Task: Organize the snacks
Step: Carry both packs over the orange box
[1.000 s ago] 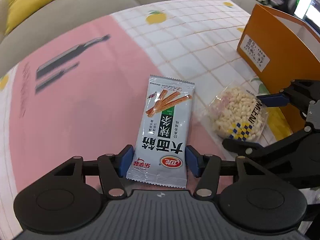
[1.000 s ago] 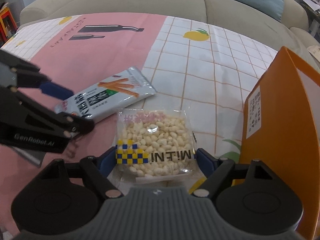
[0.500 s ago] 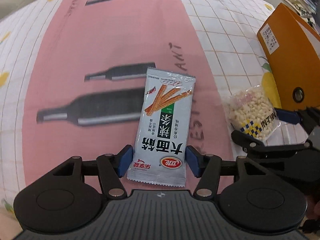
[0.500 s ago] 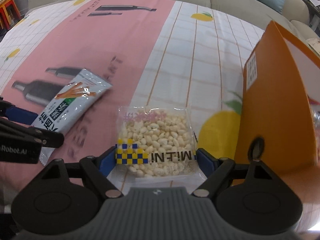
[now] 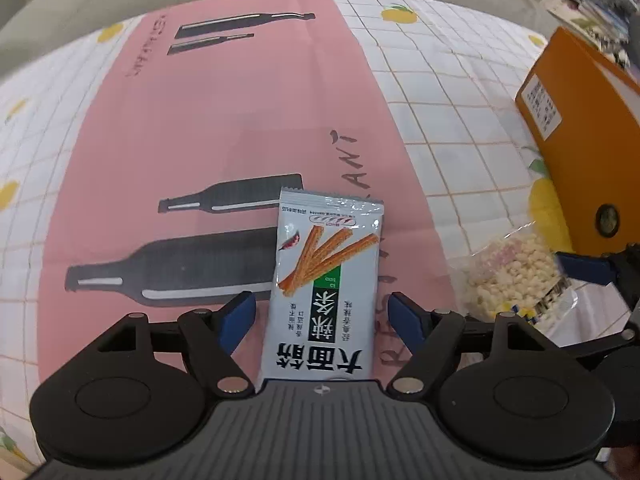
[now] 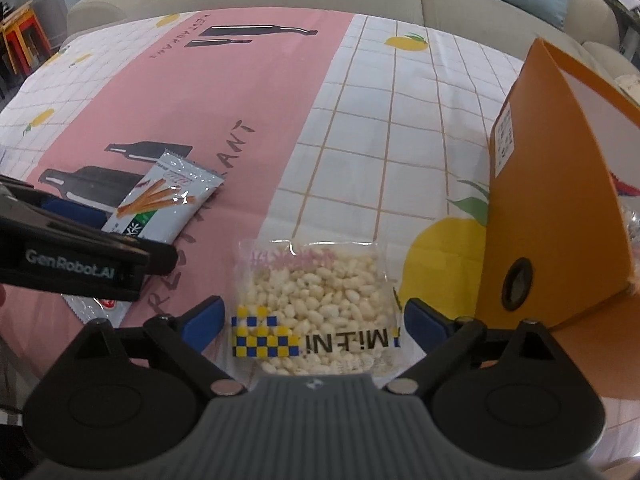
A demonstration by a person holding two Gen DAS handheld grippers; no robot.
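Silvery foil is the main hazard: the long silver-white packet of spicy sticks (image 5: 326,284) lies flat on the pink band of the printed tablecloth (image 5: 224,128), its near end between the blue pads of the left gripper (image 5: 322,316), whose jaws stand wider than the packet with a gap showing on each side, gripping nothing. If they close across a flat, slick wrapper they may only buckle it or skate off it, and a low approach could snag and drag the cloth. Just to the right lies the clear square bag of pale puffed grains with a yellow-and-blue checked label (image 6: 316,304), partly on the pink band and partly on the white grid, its near end between the spread fingers of the right gripper (image 6: 314,318), likewise empty. That bag looks air-filled and loose, so I judge a hard pinch could crush the grains or let the film slip free. The two tools sit near each other, and moving together risks a knock. The tall orange cardboard box (image 6: 560,184) stands close on the right; a swing toward it could tip it.
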